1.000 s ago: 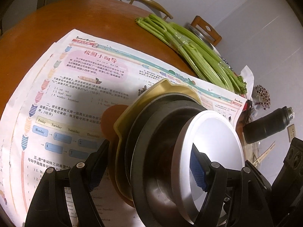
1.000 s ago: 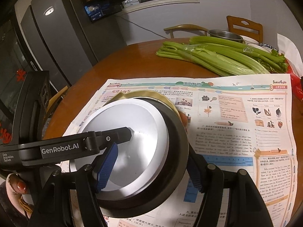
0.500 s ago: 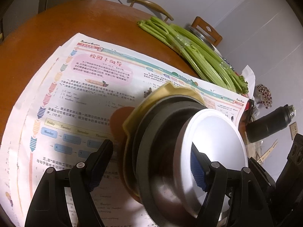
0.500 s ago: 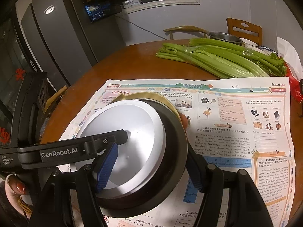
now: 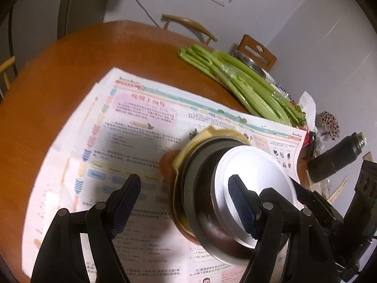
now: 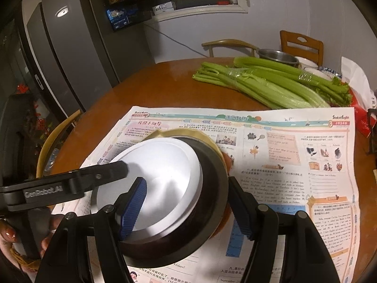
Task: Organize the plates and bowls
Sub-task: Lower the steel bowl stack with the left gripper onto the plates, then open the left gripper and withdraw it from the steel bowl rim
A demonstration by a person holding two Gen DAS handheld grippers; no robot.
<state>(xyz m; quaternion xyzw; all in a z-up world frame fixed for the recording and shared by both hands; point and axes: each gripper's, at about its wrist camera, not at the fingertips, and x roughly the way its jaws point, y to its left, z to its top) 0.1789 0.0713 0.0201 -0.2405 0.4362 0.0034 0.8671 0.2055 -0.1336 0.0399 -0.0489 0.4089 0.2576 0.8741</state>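
Note:
A stack of dishes sits on a newspaper [image 5: 132,127]: a white plate [image 5: 254,172] on top, a dark bowl [image 5: 200,188] under it, a yellow dish [image 5: 212,134] and an orange-brown dish below. The same white plate [image 6: 162,176], dark bowl [image 6: 212,184] and yellow dish [image 6: 186,133] show in the right wrist view. My left gripper [image 5: 183,202] is open, its right finger over the plate's near edge, its left finger beside the stack. My right gripper [image 6: 188,207] is open around the stack's near side, its left finger over the white plate.
The round wooden table [image 6: 160,82] carries a celery bundle [image 6: 266,82], a steel pot [image 6: 278,56] and a dark flask [image 5: 337,158] at the far right. Chairs [image 6: 301,44] stand behind the table, a fridge [image 6: 66,47] at the left.
The left wrist view has pulled back and up, so the stack looks smaller and farther. The right gripper has barely shifted. Both grippers stay open.

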